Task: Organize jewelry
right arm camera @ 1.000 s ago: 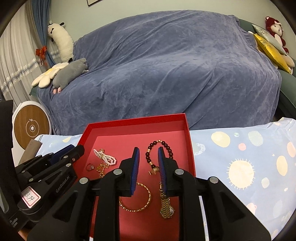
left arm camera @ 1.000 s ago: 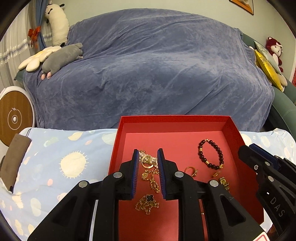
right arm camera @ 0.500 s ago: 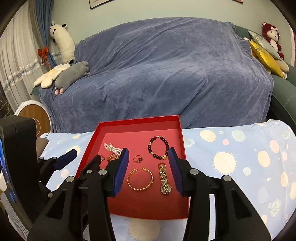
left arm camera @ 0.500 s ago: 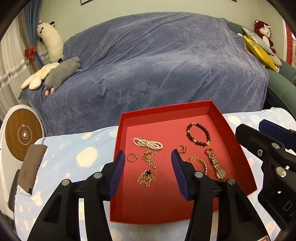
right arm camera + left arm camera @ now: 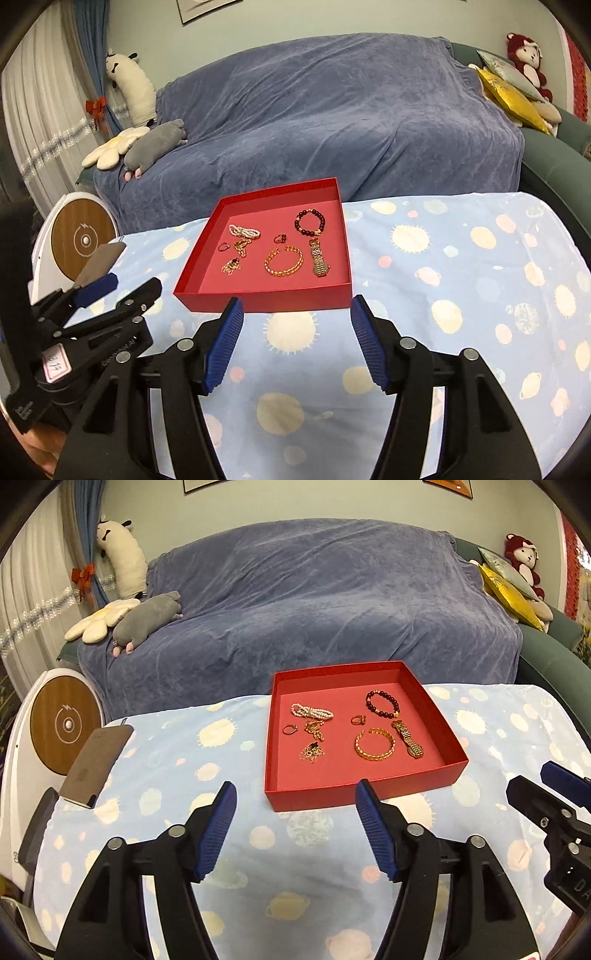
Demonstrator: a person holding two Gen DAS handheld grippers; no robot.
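Red cardboard tray [image 5: 364,794] sits on the table [image 5: 221,842], which is draped in a pale blue planet-print cloth. Inside it lie a pearl bracelet [image 5: 312,711], a dark bead bracelet [image 5: 382,703], a gold bangle [image 5: 375,744], a gold watch [image 5: 408,738], two rings and tangled gold chains [image 5: 313,752]. Both the left claw [image 5: 295,834] and the right claw [image 5: 295,343] hang released, jaws spread wide, just short of the tray's near wall and holding nothing.
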